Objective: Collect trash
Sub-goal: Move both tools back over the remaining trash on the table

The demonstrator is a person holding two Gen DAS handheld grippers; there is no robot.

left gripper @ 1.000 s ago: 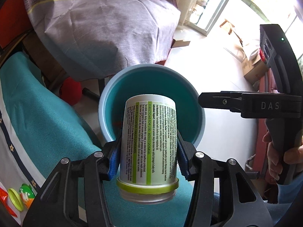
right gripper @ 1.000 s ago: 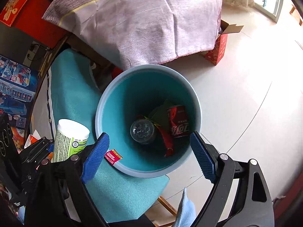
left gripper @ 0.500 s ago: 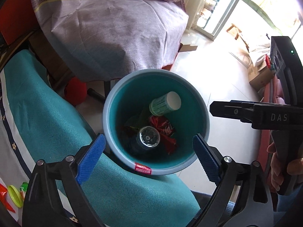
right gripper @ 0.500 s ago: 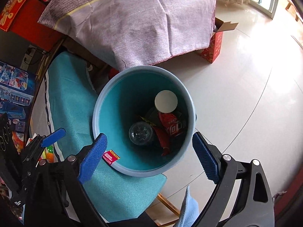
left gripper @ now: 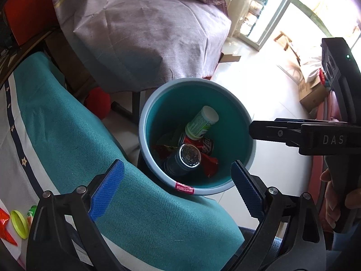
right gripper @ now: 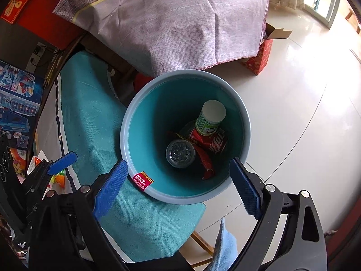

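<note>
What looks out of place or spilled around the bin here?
Nothing spilled: the white-and-green bottle leans inside the teal bin on a red can. The yellow-green lid and red scraps lie uncollected on the table. Left gripper and right gripper are open and hold nothing.

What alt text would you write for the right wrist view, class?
A round teal plastic bin on a pale floor holds a green-and-white bottle, a red drinks can and a clear bottle. The open right gripper hovers above, its blue-padded fingers empty.

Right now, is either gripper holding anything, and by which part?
Nothing. The left gripper and right gripper are both open above the bin.
</note>
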